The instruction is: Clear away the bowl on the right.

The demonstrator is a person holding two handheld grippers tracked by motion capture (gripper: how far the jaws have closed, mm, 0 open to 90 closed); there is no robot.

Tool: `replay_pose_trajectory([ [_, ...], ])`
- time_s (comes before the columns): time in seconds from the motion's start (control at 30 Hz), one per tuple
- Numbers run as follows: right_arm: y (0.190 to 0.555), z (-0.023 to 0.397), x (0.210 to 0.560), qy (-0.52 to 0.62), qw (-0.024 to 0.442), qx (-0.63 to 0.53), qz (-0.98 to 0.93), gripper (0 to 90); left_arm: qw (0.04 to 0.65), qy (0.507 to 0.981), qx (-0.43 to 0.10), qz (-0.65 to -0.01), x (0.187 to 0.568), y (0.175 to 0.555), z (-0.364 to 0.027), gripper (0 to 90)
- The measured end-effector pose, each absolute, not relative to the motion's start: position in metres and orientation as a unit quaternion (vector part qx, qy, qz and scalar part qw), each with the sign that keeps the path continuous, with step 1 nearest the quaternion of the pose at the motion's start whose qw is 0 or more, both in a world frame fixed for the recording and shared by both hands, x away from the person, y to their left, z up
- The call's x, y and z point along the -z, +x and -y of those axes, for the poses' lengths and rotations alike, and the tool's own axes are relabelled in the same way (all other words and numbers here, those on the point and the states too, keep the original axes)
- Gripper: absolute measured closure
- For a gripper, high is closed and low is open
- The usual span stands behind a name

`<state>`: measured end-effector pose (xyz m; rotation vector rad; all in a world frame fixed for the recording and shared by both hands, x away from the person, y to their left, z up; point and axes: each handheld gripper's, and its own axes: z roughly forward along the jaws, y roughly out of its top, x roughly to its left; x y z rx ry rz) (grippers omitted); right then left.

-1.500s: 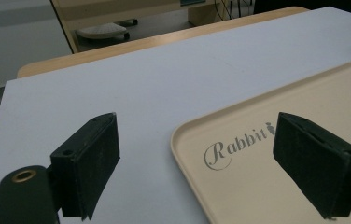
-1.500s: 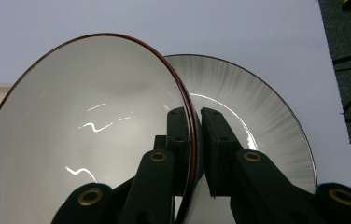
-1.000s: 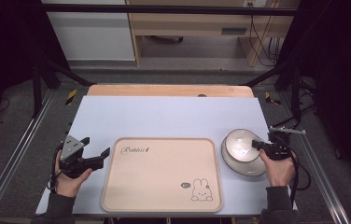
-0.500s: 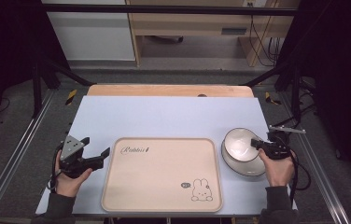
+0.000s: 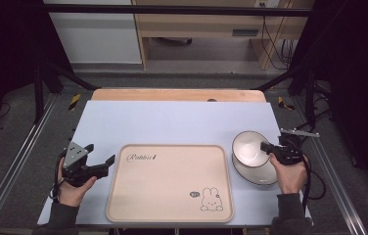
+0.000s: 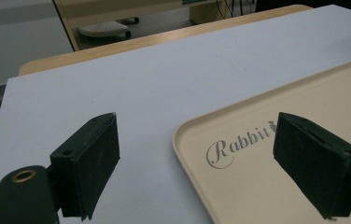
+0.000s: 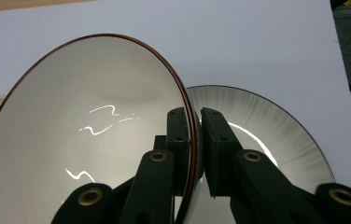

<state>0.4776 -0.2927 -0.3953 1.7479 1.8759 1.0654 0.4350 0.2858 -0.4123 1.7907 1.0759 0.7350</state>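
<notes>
Right gripper view: my right gripper point(image 7: 194, 154) is clamped on the bowl point(image 7: 85, 135) rim, tilted above the plate point(image 7: 267, 130) just right of the tray point(image 5: 170, 181) | left gripper point(image 6: 211, 163) jaws apart at the tray's left edge | I'd lift clear first, keep the rim pinched, carry level over the tray.

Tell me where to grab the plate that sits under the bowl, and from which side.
Grip the plate by its thin rim on the side nearest the person's right hand, coming in low from the table's right edge. That part of the rim lies bare, while the bowl, pinched at its rim by the right gripper, covers the far left part. One jaw would likely need to slip under the edge.
</notes>
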Motion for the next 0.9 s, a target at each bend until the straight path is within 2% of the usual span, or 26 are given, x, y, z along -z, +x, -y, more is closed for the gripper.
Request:
replay_pose_trajectory([
  [0.9, 0.483, 0.265, 0.369, 0.579, 0.190, -0.411, -0.678, 82.4, 0.445, 0.725, -0.296, -0.434, 0.413, 0.435, -0.285, 14.0],
])
